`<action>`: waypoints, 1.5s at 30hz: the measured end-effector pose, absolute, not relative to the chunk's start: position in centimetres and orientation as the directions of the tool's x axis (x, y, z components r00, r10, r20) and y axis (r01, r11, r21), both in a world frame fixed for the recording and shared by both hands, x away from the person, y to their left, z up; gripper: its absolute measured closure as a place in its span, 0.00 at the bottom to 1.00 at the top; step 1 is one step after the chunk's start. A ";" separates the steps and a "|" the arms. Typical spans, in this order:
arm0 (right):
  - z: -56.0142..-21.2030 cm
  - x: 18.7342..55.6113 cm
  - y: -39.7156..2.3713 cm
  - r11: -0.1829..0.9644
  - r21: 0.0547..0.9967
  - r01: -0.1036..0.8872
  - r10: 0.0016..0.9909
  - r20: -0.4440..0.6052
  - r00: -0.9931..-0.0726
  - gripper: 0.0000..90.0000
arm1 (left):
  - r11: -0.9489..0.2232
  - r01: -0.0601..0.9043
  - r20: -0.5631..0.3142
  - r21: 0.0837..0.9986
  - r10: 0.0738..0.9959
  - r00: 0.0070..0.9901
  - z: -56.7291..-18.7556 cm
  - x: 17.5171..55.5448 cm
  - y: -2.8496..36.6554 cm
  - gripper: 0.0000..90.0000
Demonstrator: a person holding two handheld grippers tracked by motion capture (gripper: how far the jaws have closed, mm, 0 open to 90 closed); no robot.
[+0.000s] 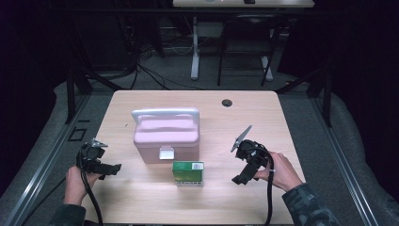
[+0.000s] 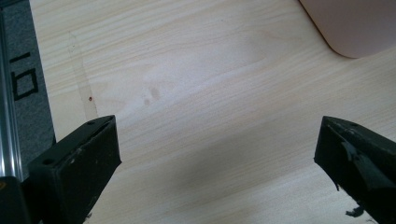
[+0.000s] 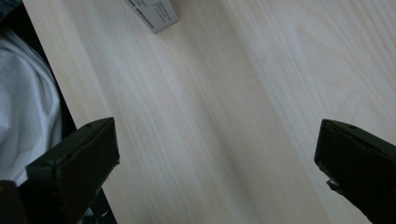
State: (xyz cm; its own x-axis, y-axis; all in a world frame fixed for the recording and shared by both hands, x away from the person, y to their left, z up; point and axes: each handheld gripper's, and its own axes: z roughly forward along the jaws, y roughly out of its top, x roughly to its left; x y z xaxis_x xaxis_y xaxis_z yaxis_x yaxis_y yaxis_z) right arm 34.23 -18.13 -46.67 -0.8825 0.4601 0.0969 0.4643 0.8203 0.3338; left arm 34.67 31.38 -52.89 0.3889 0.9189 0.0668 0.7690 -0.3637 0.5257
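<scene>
Left gripper view: pink box [image 2: 356,25] corner, rest cut off.

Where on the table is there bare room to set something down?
Bare wood lies left of the pink case toward the left claw, right of it up to the right claw, and behind it. It is crowded where the green box sits before the case.

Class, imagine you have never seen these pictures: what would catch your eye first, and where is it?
First, the pink box with its white handle, shut, at the middle of the wooden table. Just in front of it stands a small green carton. On either side a hand holds a black gripper, the left gripper and the right gripper, both with jaws wide apart over bare wood.
</scene>
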 end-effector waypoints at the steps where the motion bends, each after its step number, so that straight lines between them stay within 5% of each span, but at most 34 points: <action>1: -46.6 34.2 -17.9 0.825 0.335 0.455 0.451 0.093 -0.888 0.00 | -0.363 0.770 0.067 0.525 0.919 0.388 -52.9 34.7 31.3 0.00; 45: -41.6 34.0 -6.9 0.966 0.199 0.166 0.156 0.066 -0.986 0.02 | -0.378 0.772 0.066 0.512 0.913 0.403 -53.1 34.6 31.4 0.00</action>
State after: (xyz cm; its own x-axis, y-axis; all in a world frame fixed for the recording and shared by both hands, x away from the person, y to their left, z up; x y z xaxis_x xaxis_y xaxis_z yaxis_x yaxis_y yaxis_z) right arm 33.98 -6.88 -41.61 -0.9856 0.1557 0.0662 0.1660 0.9658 0.1992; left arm 34.62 31.39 -53.05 0.4032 0.9128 0.0659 0.7717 -0.3778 0.5116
